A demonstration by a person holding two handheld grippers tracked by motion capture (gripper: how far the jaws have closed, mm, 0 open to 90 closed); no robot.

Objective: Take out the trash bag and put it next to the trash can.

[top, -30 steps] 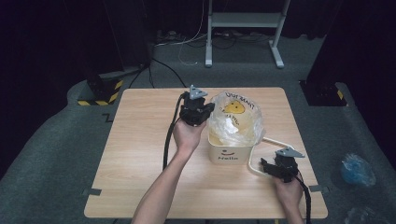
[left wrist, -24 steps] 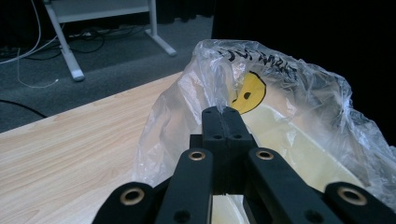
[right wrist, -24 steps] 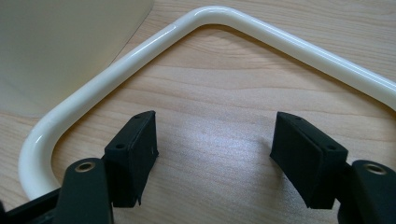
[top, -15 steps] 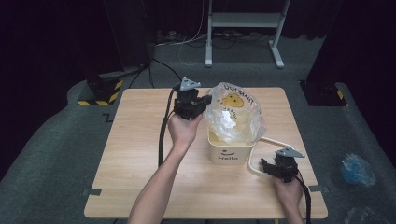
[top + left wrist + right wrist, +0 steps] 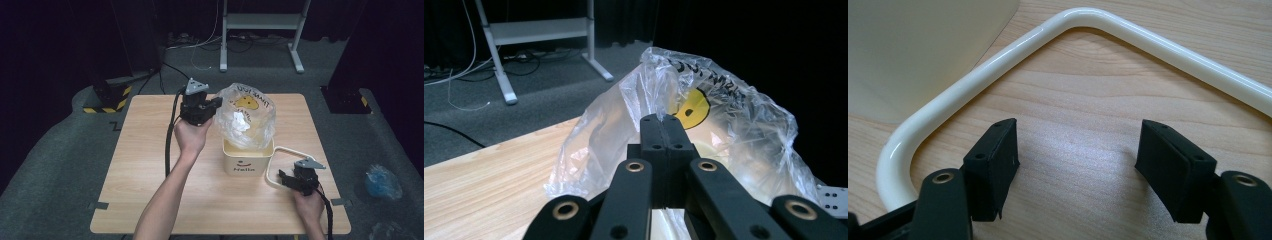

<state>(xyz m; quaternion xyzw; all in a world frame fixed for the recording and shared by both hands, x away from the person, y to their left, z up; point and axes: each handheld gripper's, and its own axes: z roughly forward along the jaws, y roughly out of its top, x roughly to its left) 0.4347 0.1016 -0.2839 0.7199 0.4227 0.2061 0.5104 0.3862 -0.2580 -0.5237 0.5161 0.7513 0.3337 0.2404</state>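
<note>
The left claw (image 5: pixel 216 102) is clenched on a pinch of the clear plastic bag (image 5: pixel 247 122), gripping the film at the bag's left edge; in the left gripper view its jaws stand pressed together with the crinkled film (image 5: pixel 704 120) rising just beyond their tips, the yellow smiley print behind them. The bag billows up out of the cream bucket (image 5: pixel 247 162), which stands on the wooden surface (image 5: pixel 150 165) to the right of and below that claw. The right claw (image 5: pixel 285 178) is released, jaws wide apart and low over the surface. The bucket's cream handle (image 5: pixel 998 65) lies flat on the wood, curving around just ahead of its fingertips, apart from both pads. The bucket wall sits to that claw's front left.
</note>
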